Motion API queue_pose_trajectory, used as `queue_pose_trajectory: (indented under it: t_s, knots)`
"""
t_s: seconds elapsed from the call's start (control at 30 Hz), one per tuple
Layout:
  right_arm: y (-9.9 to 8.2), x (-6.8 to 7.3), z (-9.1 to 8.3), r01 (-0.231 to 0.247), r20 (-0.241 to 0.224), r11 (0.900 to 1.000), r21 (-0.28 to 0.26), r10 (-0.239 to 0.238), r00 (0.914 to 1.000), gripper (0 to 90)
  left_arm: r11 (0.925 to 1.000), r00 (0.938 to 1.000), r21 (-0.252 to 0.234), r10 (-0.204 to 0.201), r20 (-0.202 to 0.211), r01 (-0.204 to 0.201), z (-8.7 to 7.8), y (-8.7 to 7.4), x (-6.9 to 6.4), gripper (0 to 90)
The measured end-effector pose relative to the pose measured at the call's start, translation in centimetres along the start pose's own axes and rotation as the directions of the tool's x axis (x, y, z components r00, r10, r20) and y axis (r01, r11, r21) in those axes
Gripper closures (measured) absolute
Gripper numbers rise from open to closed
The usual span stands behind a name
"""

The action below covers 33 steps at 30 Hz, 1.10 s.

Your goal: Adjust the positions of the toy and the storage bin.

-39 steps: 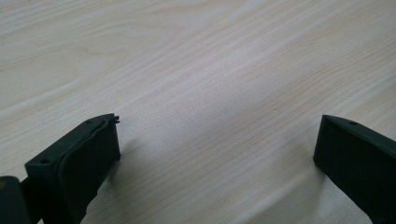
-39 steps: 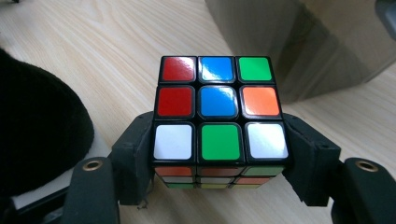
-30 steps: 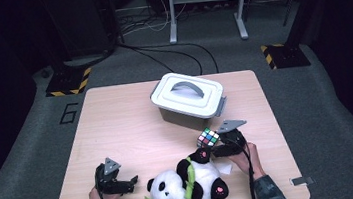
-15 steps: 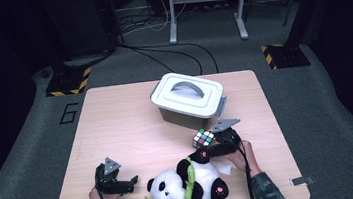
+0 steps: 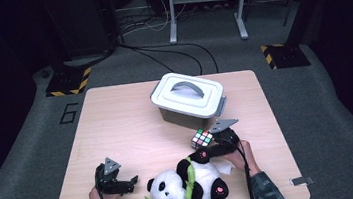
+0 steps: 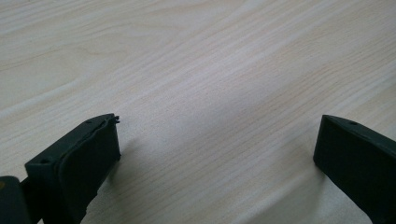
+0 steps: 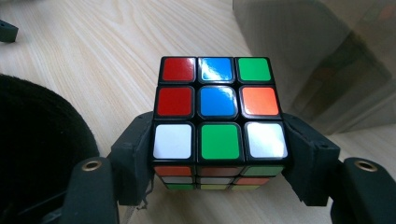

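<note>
Your right claw (image 7: 219,154) clamps the puzzle cube (image 7: 218,112) at frame centre; lidded box (image 5: 188,98) unopened, left claw (image 6: 217,154) released, idle.

cube (image 7: 219,109): multicoloured squares | panda (image 5: 187,189): black-white | box (image 5: 188,99): white

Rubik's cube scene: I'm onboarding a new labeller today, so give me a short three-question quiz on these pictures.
1. True or false: the right claw is shut on the Rubik's cube.
2. What stands beyond the cube in the high view? A) a storage box with its lid on B) an open drawer C) a bowl
3. What lies between the left claw's open jaws?

Key
1. True: both jaws press on the cube's sides.
2. A: the lid is on, its grey handle on top.
3. Nothing but the bare wooden table; the plush panda lies beside it, between the two hands.
</note>
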State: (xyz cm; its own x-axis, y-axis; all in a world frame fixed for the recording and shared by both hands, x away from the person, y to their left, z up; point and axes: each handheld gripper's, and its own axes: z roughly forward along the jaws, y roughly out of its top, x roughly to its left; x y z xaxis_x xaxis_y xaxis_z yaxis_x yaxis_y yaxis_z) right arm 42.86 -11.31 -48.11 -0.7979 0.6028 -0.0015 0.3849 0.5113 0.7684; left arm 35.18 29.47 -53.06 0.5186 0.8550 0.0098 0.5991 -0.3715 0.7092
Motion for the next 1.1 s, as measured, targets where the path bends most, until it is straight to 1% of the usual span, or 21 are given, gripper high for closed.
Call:
queue_pose_trajectory:
  t_s: [0.1,0.2,0.3,0.4,0.57,0.6,0.63,0.67,0.7,0.8,0.9,1.1]
  knots:
    - [0.0,0.0,0.0,0.001,0.000,1.0000,-0.002,-0.001,1.0000,33.8,1.0000,1.0000,0.000,0.000,0.000,0.000,0.0,0.0,0.0,0.0]
    - [0.0,0.1,-0.2,-0.006,0.010,1.0000,-0.006,0.006,0.9999,33.8,1.0000,1.0000,0.000,0.000,0.000,0.000,0.0,0.0,0.0,0.0]
    - [0.1,0.1,-0.5,0.002,0.020,0.9998,-0.020,-0.002,0.9998,33.8,1.0000,1.0000,0.001,0.000,0.001,0.000,0.0,0.0,0.0,0.0]
    - [0.3,0.2,-0.7,0.013,0.031,0.9997,-0.022,-0.013,0.9994,33.8,1.0000,1.0000,0.001,-0.001,0.001,0.001,0.0,0.0,0.0,0.0]
    - [1.0,0.1,-1.5,0.026,0.047,0.9988,-0.042,-0.024,0.9986,33.8,1.0000,1.0000,0.001,-0.001,0.001,0.001,0.0,0.0,0.0,0.0]
    - [1.2,0.1,-1.7,0.022,0.049,0.9987,-0.045,-0.020,0.9986,33.8,1.0000,1.0000,0.000,0.000,0.000,0.000,0.0,0.0,0.0,0.0]
    - [1.3,0.1,-1.9,0.032,0.051,0.9981,-0.053,-0.030,0.9982,33.8,1.0000,1.0000,0.000,0.000,0.001,0.000,0.0,0.0,0.0,0.0]
    - [1.5,0.2,-2.1,0.026,0.050,0.9982,-0.054,-0.023,0.9985,33.8,1.0000,1.0000,0.000,0.000,0.001,0.000,0.0,0.0,0.0,0.0]
    - [1.7,0.2,-2.2,0.040,0.053,0.9975,-0.059,-0.037,0.9979,33.8,1.0000,1.0000,0.001,-0.001,0.002,0.001,0.0,0.0,0.0,0.0]
    - [2.2,0.2,-2.5,0.054,0.060,0.9966,-0.062,-0.050,0.9970,33.8,1.0000,1.0000,0.001,-0.001,0.001,0.001,0.0,0.0,0.0,0.0]
    - [2.7,0.4,-2.7,0.053,0.062,0.9965,-0.065,-0.049,0.9969,33.8,1.0000,1.0000,0.001,-0.001,0.002,0.001,0.0,0.0,0.0,0.0]
    - [3.5,0.5,-2.9,0.066,0.063,0.9957,-0.065,-0.062,0.9961,33.8,1.0000,1.0000,0.000,0.000,0.001,0.000,0.0,0.0,0.0,0.0]
